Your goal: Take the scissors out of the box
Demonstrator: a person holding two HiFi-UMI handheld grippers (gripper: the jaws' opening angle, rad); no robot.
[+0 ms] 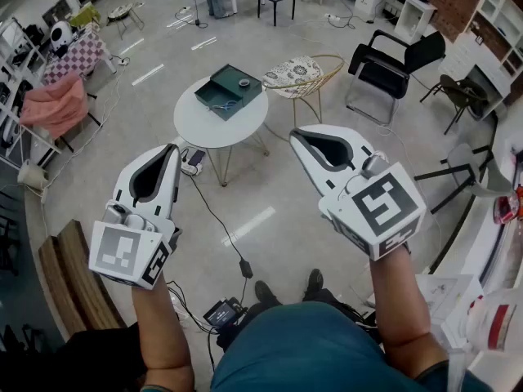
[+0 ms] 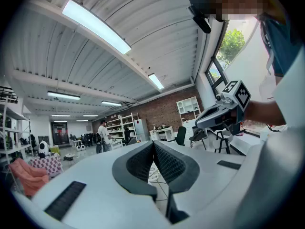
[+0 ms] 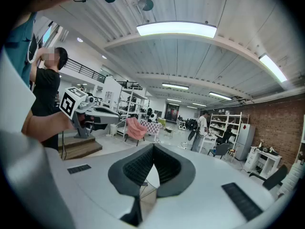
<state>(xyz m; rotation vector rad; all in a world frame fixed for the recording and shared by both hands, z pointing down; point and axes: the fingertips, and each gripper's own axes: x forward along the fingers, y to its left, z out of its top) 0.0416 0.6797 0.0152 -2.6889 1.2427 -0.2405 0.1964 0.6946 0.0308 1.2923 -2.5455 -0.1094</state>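
A round white table stands on the floor ahead, well apart from both grippers. A dark green box rests on the far side of its tabletop, reaching the far edge. The box's contents are too small to tell, so the scissors cannot be picked out. The right gripper and the left gripper are held up nearer the person, either side of the table. Each has its jaw tips meeting with nothing between them.
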